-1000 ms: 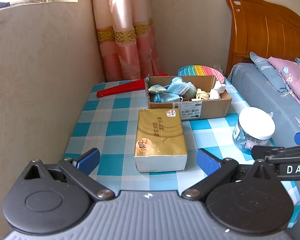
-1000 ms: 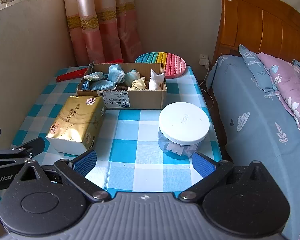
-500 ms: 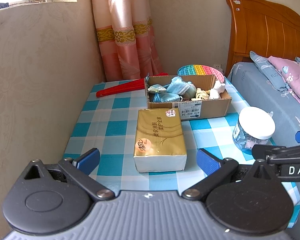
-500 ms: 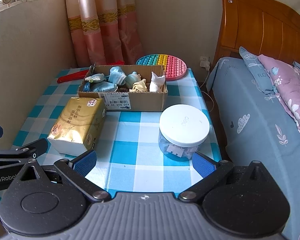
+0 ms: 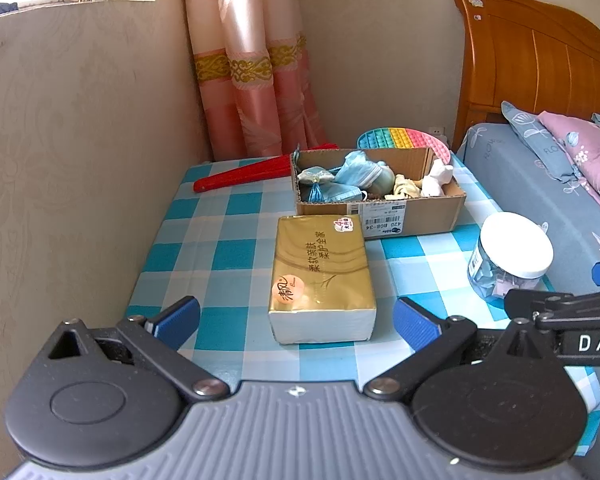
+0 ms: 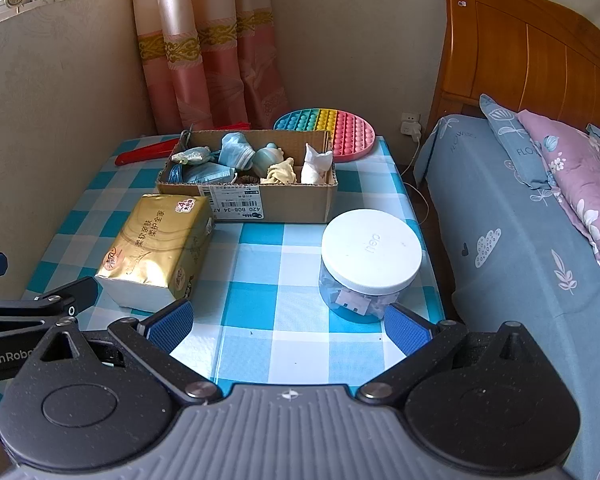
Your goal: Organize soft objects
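Observation:
A cardboard box at the back of the checked table holds several soft items: blue face masks, a tasselled pouch, a yellow cloth and a white cloth. A gold tissue pack lies in front of the box. My left gripper is open and empty, just short of the pack. My right gripper is open and empty over the table's front, near a jar.
A clear jar with a white lid stands at the right. A rainbow pop mat and a red folded fan lie behind the box. The bed borders the table on the right, the wall on the left.
Both grippers have drifted slightly forward and the right view shifted a little; nothing on the table has moved and both grippers stay open.

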